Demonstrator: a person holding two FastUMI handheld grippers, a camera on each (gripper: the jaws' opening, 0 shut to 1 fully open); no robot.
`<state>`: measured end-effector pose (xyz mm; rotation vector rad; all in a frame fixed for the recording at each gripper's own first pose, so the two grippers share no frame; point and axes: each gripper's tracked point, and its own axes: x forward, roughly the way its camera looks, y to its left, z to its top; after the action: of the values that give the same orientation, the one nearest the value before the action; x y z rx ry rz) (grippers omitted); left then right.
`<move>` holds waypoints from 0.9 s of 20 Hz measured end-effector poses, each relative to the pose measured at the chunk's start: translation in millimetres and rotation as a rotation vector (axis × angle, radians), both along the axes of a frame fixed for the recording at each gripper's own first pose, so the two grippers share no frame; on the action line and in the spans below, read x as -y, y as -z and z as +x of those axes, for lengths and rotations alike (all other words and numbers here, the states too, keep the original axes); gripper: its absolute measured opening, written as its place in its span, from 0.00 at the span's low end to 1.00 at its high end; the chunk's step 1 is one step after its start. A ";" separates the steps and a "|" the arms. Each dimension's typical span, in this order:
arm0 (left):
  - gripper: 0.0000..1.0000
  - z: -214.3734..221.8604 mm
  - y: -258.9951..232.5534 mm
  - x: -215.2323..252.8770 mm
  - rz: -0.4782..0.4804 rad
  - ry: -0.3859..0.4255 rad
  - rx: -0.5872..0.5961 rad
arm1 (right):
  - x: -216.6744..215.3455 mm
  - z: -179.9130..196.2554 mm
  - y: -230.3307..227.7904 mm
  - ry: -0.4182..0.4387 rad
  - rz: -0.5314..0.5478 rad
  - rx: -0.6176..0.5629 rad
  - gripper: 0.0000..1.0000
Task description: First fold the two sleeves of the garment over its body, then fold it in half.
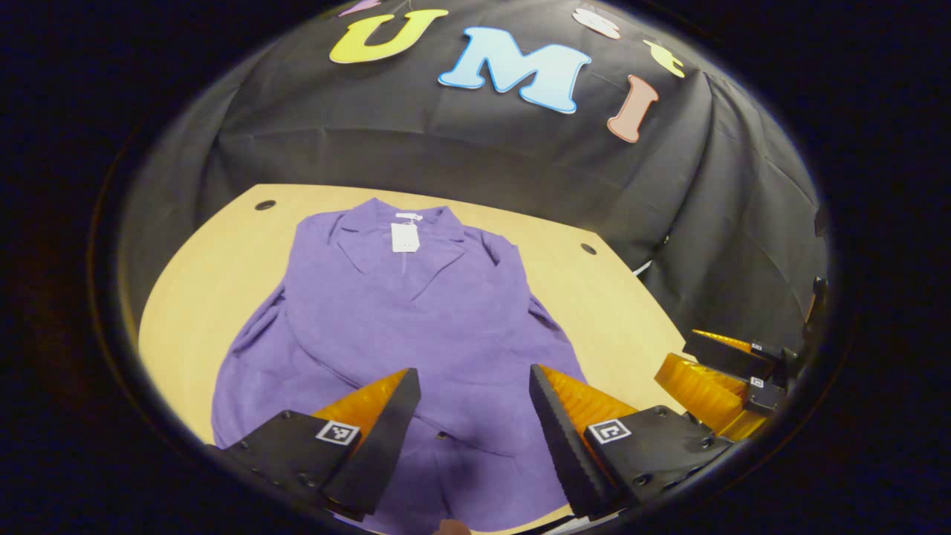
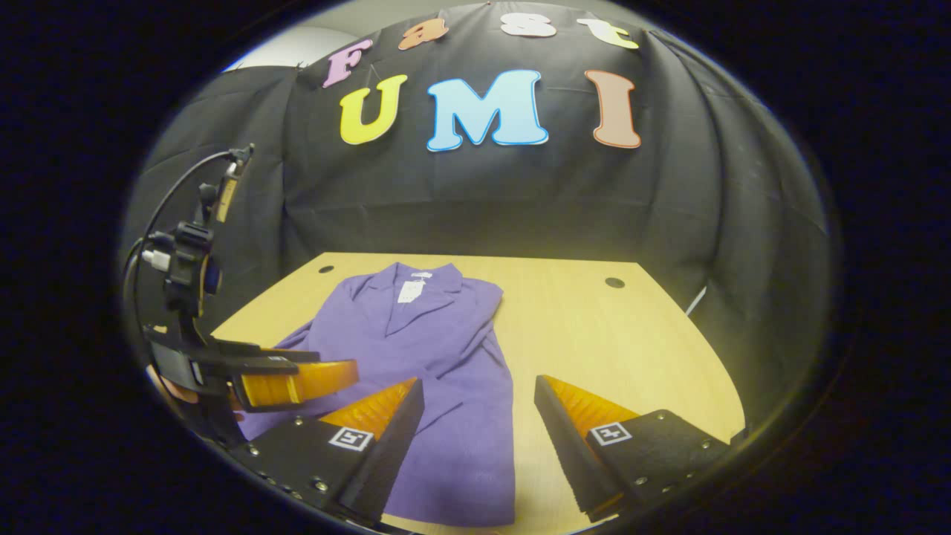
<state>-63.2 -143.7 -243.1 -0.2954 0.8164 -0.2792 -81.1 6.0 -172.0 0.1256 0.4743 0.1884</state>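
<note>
Wooden table (image 1: 200, 282) bears flat purple garment (image 1: 416, 319); both tools (image 1: 472, 386) (image 2: 479, 397) gape empty

The left gripper (image 1: 472, 383) and the right gripper (image 2: 479, 394) both hover with jaws spread wide, side by side, gripping nothing, each pointing forward.

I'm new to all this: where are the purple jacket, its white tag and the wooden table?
purple jacket (image 1: 416, 319): left gripper view, chest panel.
white tag (image 1: 405, 238): left gripper view, middle of the tag at the collar.
wooden table (image 2: 594, 334): right gripper view, bare top beside the jacket.
</note>
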 end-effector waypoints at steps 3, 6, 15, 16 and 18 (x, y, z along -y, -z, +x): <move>0.94 -17.5 -1.6 -37.2 0.016 -0.028 -0.008 | 1.7 -9.9 10.6 0.043 -0.036 -0.013 0.94; 0.98 -35.4 3.2 -78.5 0.043 -0.058 -0.026 | 0.5 -23.4 21.8 0.083 -0.020 -0.049 0.94; 0.94 -98.7 49.7 -194.9 0.143 -0.144 -0.119 | 3.4 -67.7 81.3 0.178 -0.007 -0.219 0.94; 0.98 -102.9 52.8 -202.4 0.150 -0.143 -0.130 | 3.4 -71.7 87.4 0.182 -0.004 -0.238 0.94; 1.00 -112.7 61.4 -214.7 0.157 -0.134 -0.144 | 3.2 -78.0 96.5 0.198 0.017 -0.268 0.94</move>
<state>-176.0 71.0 -304.4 -0.2236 0.9506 -0.0677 -159.1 2.8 -268.5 0.2151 0.7228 -0.0195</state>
